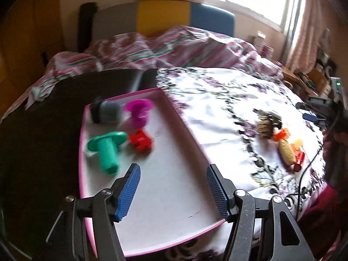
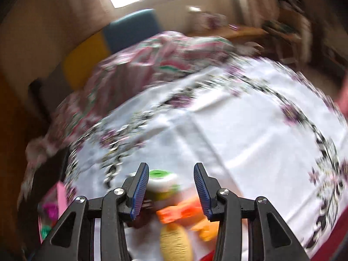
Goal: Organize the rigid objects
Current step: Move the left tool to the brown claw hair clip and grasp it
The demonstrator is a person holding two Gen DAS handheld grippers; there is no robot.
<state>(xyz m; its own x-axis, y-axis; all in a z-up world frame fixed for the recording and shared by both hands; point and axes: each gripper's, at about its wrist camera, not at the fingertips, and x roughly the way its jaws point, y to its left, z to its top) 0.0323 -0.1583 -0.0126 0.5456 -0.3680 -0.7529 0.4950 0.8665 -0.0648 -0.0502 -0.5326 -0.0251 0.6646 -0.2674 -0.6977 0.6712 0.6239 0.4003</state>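
Note:
A pink-rimmed white tray (image 1: 191,230) lies on the bed. In it are a green flanged piece (image 1: 107,150), a red piece (image 1: 140,141), a magenta piece (image 1: 139,111) and a grey-black cylinder (image 1: 106,111). My left gripper (image 1: 173,191) is open and empty above the tray's near part. On the floral cloth (image 1: 217,100) to the right lie a bristly brown piece (image 1: 266,125), an orange piece (image 1: 281,134), a yellow textured piece (image 1: 287,152) and a red piece (image 1: 299,161). My right gripper (image 2: 171,190) is open above an orange piece (image 2: 178,213), a yellow piece (image 2: 176,243) and a green-white piece (image 2: 162,178).
A striped rumpled quilt (image 1: 152,47) covers the far bed below a grey, yellow and blue headboard (image 1: 165,15). A dark surface (image 1: 43,134) lies left of the tray. The tray's pink edge (image 2: 62,198) shows at left in the right wrist view. Cluttered shelves (image 1: 319,80) stand at right.

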